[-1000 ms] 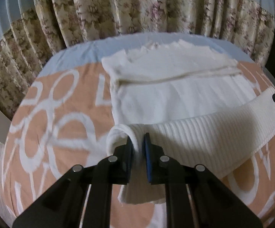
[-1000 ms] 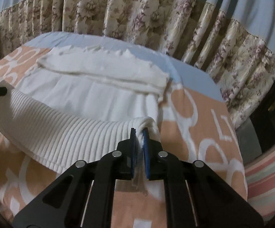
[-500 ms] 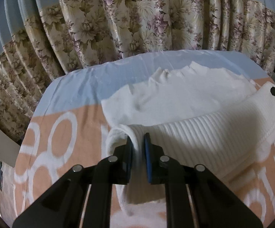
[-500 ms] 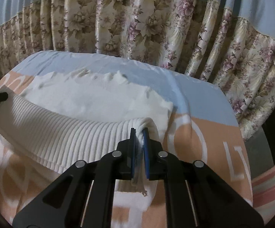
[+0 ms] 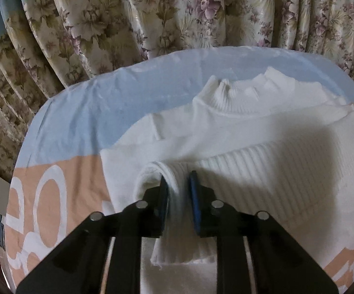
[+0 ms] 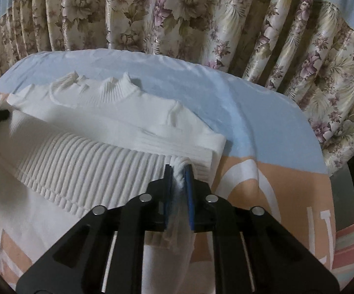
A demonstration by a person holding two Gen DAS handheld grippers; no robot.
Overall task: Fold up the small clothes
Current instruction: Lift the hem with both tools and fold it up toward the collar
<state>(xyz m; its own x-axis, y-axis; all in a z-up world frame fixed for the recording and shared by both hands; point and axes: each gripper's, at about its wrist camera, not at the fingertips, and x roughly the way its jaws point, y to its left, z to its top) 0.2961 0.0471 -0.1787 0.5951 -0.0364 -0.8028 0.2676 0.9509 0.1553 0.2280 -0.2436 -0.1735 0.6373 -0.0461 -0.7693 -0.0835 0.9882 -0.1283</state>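
A white knitted sweater (image 5: 238, 127) lies on the bed, its ribbed hem (image 5: 275, 171) folded up over the body toward the turtleneck collar (image 5: 240, 90). My left gripper (image 5: 179, 178) has the hem's left corner between its jaws, which are opening; the pads stand off the cloth. In the right wrist view the sweater (image 6: 103, 122) shows the same fold. My right gripper (image 6: 178, 171) straddles the hem's right corner (image 6: 179, 166) with its jaws opening too and slack around the knit. Each gripper's tip shows at the edge of the other view.
The bed cover is peach with large white letters (image 5: 62, 171), and a pale blue sheet (image 5: 103, 103) lies beyond the sweater. Flowered curtains (image 5: 177, 12) hang close behind the bed's far edge. A striped cloth (image 6: 353, 240) lies past the bed's right side.
Both grippers carried the ribbed hem forward over the sweater's body toward the collar. Their jaws, earlier pinched on the hem corners, have now parted.
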